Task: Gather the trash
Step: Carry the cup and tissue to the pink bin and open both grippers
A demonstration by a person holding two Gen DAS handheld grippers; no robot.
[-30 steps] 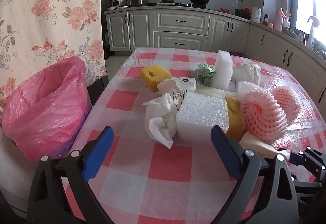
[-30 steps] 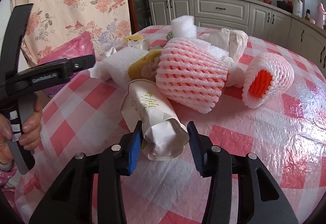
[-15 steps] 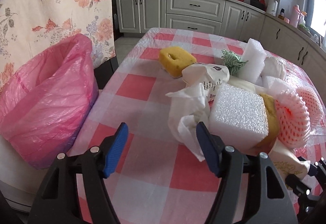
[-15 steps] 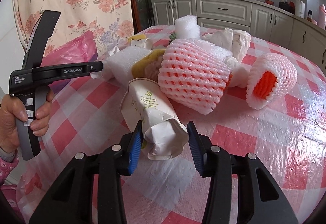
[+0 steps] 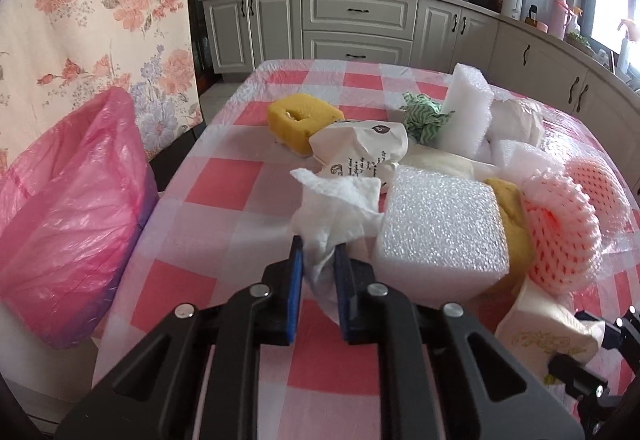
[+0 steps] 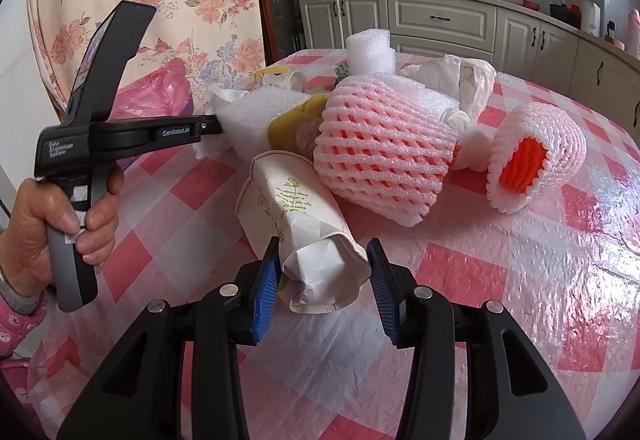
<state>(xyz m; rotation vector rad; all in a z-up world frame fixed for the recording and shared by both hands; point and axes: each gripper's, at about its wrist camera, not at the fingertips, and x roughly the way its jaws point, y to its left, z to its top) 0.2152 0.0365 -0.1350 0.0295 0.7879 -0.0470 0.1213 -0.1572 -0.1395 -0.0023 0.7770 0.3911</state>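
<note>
A heap of trash lies on the pink checked table (image 5: 224,184). My left gripper (image 5: 319,260) is shut on a crumpled white tissue (image 5: 340,208) at the heap's near left edge. A white foam block (image 5: 440,236) lies just right of it. My right gripper (image 6: 322,260) is shut on a crumpled paper cup (image 6: 296,208), which lies on the table; the cup also shows in the left wrist view (image 5: 544,332). A pink trash bag (image 5: 64,208) stands open off the table's left edge. The left gripper also shows from the side in the right wrist view (image 6: 212,126).
The heap also holds a yellow sponge (image 5: 304,120), a printed paper cup (image 5: 360,156), a green rag (image 5: 424,116), an upright foam slab (image 5: 464,108), and pink foam fruit nets (image 6: 380,152) (image 6: 536,156). Kitchen cabinets (image 5: 360,24) stand behind. A floral curtain (image 5: 92,12) hangs at left.
My left gripper moved forward and left to the tissue and closed on it from wide open. My right gripper stayed still on the paper cup.
</note>
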